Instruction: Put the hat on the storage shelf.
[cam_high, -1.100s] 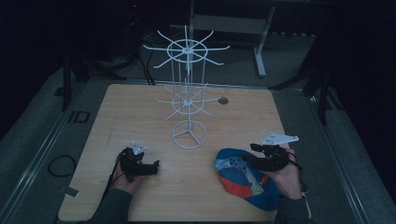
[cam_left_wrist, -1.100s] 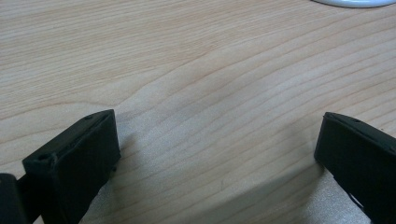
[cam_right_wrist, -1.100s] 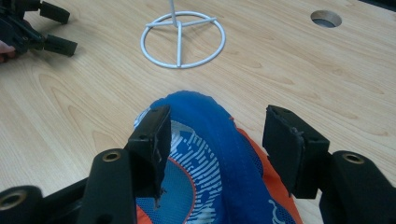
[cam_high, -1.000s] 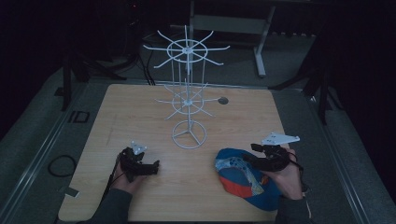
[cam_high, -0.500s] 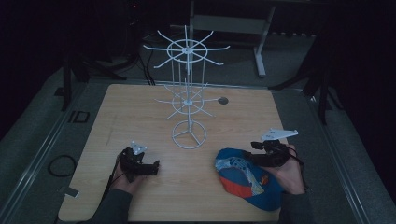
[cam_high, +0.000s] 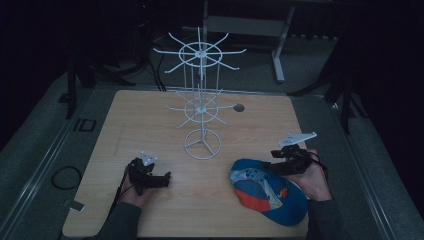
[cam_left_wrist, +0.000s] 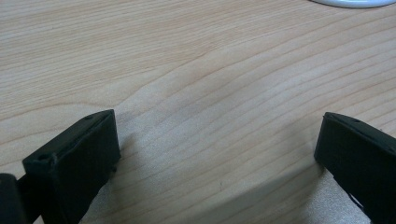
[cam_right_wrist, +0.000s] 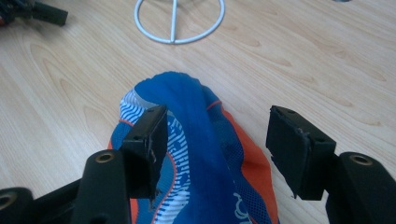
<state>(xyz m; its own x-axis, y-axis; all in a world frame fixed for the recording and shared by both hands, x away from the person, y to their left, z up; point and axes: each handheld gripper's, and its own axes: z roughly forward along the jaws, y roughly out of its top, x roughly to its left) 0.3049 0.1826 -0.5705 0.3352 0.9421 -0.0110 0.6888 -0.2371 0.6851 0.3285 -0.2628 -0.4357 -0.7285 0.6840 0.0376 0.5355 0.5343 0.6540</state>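
With jaws spread astride blue-and-orange mesh cap (cam_right_wrist: 205, 154), right gripper (cam_right_wrist: 217, 140) poised to clamp; left gripper (cam_left_wrist: 217, 154) released, parked on wooden table (cam_left_wrist: 196, 56).

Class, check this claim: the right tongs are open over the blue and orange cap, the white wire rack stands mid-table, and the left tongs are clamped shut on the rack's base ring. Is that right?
Not quite. The left tongs are open over bare table, apart from the rack's base ring, as the left gripper view shows. The rest holds: the right tongs are open over the cap, and the rack stands mid-table.
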